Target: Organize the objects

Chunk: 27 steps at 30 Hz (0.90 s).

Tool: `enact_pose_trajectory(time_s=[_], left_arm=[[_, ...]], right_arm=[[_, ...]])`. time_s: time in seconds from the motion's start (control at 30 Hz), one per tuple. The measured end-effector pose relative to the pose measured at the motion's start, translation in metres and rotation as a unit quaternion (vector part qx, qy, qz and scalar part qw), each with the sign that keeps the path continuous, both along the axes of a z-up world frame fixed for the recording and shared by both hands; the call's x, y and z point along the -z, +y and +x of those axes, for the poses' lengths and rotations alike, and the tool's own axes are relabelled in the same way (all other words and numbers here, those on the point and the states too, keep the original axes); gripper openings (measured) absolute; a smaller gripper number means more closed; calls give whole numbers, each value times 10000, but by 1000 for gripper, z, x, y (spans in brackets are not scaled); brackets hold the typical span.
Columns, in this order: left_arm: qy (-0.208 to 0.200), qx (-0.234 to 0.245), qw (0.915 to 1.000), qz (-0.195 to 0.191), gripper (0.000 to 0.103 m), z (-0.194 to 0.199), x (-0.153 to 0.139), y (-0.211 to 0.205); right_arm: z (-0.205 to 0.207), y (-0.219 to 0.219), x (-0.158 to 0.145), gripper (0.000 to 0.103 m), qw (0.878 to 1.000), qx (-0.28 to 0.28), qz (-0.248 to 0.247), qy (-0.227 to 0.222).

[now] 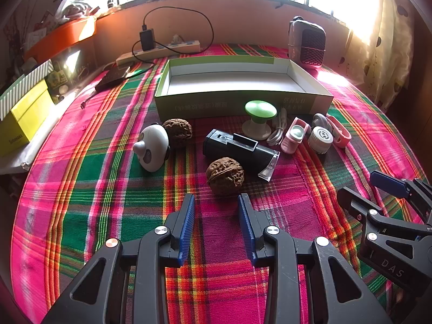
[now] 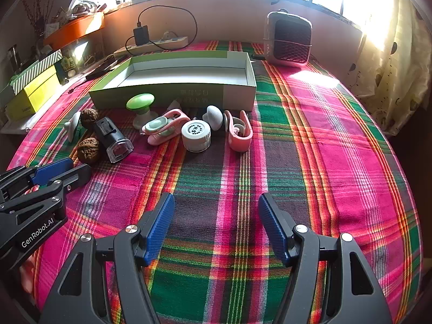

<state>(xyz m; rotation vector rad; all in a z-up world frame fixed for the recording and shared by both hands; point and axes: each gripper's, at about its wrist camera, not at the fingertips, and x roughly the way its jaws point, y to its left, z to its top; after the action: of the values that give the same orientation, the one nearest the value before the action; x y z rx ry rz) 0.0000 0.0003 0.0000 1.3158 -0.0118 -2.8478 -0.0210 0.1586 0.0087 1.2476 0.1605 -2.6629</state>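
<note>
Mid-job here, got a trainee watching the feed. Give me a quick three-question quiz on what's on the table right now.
1. True or false: the box already holds some items.
2. How many walnuts lie on the cloth?
3. Which item lies nearest the left tongs? A) green knob B) near walnut C) heater

Key:
1. False. The box floor shows bare and white in both views; everything sits in front of it.
2. Two: the near walnut and the far walnut beside the white gadget.
3. B. It lies just ahead of the open left tongs. The right tongs are open too, over bare cloth.
</note>
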Motion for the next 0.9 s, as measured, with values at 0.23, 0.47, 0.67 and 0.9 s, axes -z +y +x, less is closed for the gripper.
enact_pose_trajectory(time_s=[0.23, 0.47, 0.67, 0.9], left_arm=[[-6, 122, 9999, 37, 31, 1, 0, 0], [-34, 355, 9992, 206, 31, 0, -1, -8], [-78, 396, 9979, 510, 31, -4, -3, -16], [-138, 515, 9961, 702, 36, -12, -3, -17]], right_arm=[[-2, 4, -2, 65, 9996, -242, 41, -110], [-12, 21, -3, 65, 9993, -274, 242, -96], [-32, 27, -2, 65, 9995, -253, 95, -170], [-58, 27, -1, 65, 9993, -280, 30, -235]])
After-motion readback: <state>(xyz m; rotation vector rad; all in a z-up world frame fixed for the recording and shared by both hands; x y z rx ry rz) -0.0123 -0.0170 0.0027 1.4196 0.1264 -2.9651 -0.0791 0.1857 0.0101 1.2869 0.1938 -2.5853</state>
